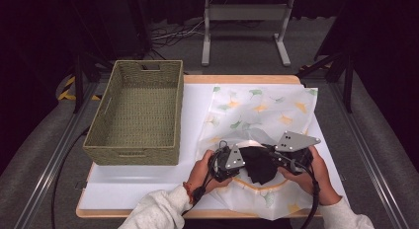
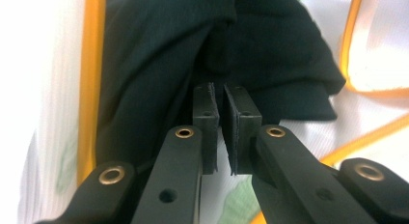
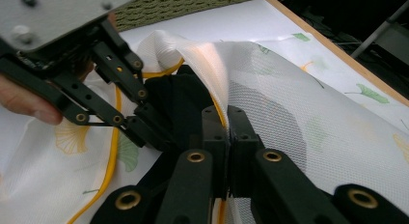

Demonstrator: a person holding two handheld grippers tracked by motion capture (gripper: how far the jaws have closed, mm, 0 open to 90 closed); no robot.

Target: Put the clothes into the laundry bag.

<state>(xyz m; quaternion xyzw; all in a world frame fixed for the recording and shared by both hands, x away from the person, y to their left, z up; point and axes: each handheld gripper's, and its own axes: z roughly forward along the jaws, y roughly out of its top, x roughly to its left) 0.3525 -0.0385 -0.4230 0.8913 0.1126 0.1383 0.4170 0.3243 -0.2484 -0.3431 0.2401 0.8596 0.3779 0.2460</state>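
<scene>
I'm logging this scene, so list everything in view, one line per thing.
Woven green-olive rectangular basket: one, olive green, left half of the table, nothing in it.
White mesh laundry bag with orange trim and ginkgo-leaf print: one, white with green and yellow leaves, right half of the table, its edge lifted.
Black crumpled fabric garment: one, black, at the bag's mouth between the two grippers.
White-topped wooden-edged table: one, white with a tan rim, under everything.
Grey metal stand: one, grey, floor beyond the table.
Left gripper: one, black, shut on the garment.
Right gripper: one, black, shut on the bag's orange-trimmed edge.
Hands: two, in pale sleeves, at the near edge.
</scene>
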